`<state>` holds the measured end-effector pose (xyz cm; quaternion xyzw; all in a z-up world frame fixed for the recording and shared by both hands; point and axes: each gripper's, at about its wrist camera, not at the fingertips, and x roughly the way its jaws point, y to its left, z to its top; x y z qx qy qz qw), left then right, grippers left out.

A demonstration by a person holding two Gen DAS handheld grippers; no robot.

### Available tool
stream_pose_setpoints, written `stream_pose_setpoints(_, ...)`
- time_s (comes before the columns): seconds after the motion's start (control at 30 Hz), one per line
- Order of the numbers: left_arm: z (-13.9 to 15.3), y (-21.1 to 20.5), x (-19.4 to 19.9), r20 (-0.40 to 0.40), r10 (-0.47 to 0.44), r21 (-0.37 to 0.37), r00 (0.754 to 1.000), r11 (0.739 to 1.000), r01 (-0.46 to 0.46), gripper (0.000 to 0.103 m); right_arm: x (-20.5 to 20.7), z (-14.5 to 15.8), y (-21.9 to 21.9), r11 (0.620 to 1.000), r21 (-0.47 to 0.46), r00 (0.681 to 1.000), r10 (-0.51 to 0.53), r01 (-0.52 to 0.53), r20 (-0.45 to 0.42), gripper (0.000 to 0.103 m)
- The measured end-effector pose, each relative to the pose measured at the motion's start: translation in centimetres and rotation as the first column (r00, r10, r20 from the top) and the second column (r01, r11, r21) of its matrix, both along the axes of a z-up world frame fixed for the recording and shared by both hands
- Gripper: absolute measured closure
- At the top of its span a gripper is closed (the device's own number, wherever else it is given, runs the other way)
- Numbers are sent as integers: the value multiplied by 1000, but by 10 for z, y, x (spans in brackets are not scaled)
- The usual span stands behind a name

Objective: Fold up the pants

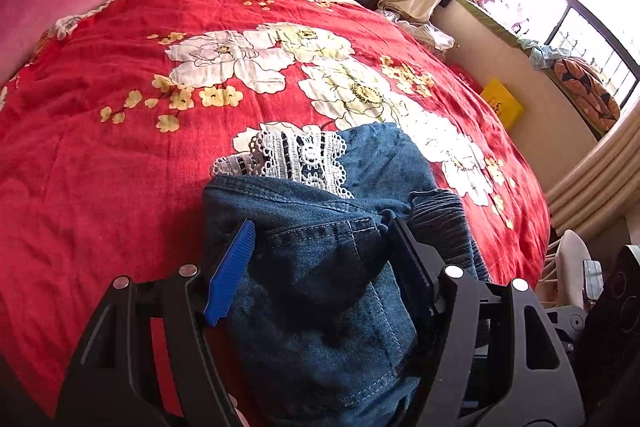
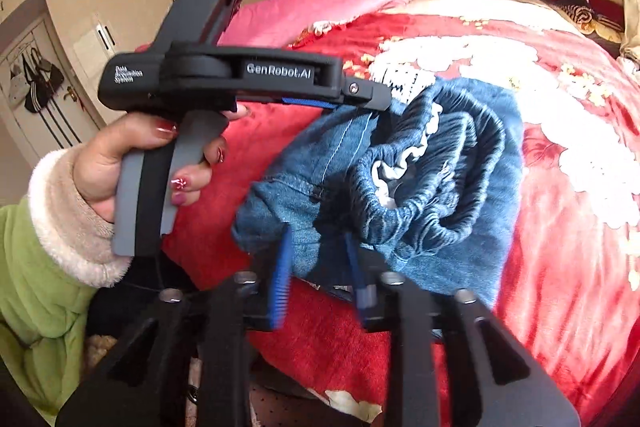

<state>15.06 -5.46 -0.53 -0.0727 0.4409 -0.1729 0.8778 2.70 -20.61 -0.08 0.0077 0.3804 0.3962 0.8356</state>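
The folded denim pants (image 1: 320,267) lie bunched on the red floral bed (image 1: 120,167). The left gripper (image 1: 320,239) straddles them, jaws released; at three o'clock, the right gripper (image 2: 316,259) stands with jaws released around a fold.

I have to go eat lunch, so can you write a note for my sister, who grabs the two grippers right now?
Left gripper: jaws wide around the bunched jeans; whether they really grip is unclear.
Right gripper: open, with a denim edge between its pads, not clamped.
Jeans: crumpled on the red flowered bedspread, lace trim showing.
Done: gathered only, no neat fold.
Left: flatten, fold, smooth.
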Motion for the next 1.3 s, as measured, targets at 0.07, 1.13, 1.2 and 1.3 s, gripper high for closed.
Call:
stream_pose_setpoints(0.07, 6, -2, -3, 18, -1, 7, 1000, 1000, 1, 42, -3, 8, -5, 1000, 11, 1000, -9, 9, 18, 71)
stream_pose_setpoints(1.13, 33, 0, -56, 133, 51, 93, 990, 994, -64, 15, 36, 21, -72, 944, 27, 942, -329, 328, 66, 19)
stream_pose_setpoints(1.2, 26, 4, -57, 119, 62, 90, 991, 993, -73, 14, 40, 17, -72, 939, 13, 937, -344, 344, 56, 18)
stream_pose_setpoints(1.3, 15, 8, -58, 99, 81, 95, 992, 991, -90, 14, 47, 10, -73, 932, 2, 932, -362, 362, 31, 17)
